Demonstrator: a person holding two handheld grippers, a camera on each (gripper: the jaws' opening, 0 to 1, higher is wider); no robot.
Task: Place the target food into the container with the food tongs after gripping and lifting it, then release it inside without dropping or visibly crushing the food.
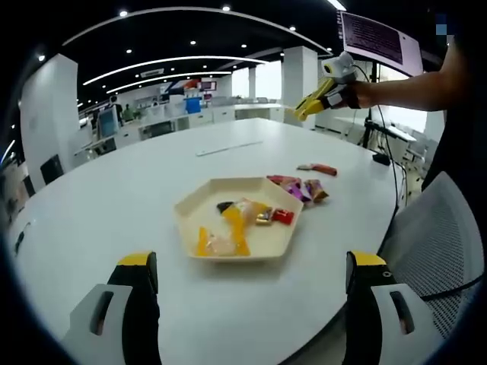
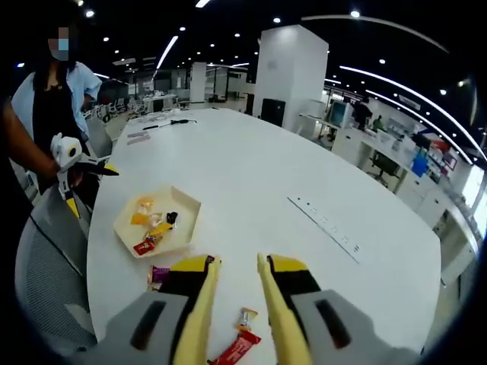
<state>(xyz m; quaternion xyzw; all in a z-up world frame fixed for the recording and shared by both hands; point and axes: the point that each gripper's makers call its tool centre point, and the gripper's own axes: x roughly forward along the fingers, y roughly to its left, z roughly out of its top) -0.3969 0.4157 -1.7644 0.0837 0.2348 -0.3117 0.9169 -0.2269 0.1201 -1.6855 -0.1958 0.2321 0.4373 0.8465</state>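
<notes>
Snacks half sorted, both grippers aloft over the white table.

We held the left gripper (image 1: 247, 277) wide open and empty, back from the table's near edge, its jaws framing the cream hexagonal tray (image 1: 190, 211), which already carried several wrapped sweets (image 1: 242, 219). The right gripper (image 2: 237, 268) stood with its jaws only narrowly parted and nothing between them, raised above the loose wrappers; we judged it was lining up on the small gold-wrapped candy (image 2: 246, 318) and the red bar (image 2: 237, 349) just below it, near the table's edge beside the tray. A purple wrapper (image 2: 159, 274) lay between those and the tray. We saw no tongs, so the grippers appeared to serve as such. We judged a gentle squeeze was needed, since crinkly wrappers slip easily.
</notes>
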